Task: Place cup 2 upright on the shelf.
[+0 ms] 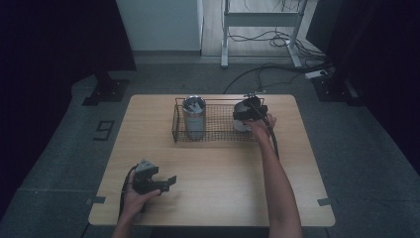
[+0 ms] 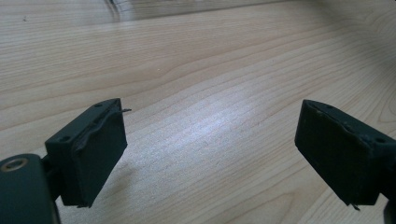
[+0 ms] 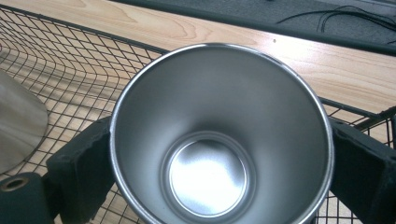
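Overhead view, two close (finger-mounted)

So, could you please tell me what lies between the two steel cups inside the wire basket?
Nothing but bare mesh floor of the wire basket between the tall steel cup and the right-held steel cup, per the high view.

The high view is dim and bluish with its corners sunk in black, while both gripper views are bright, a soft white glare lying on the table [image 2: 219, 121] and inside the steel cup [image 3: 208, 179], and the wire basket [image 3: 65, 60] bending toward the frame's edge.
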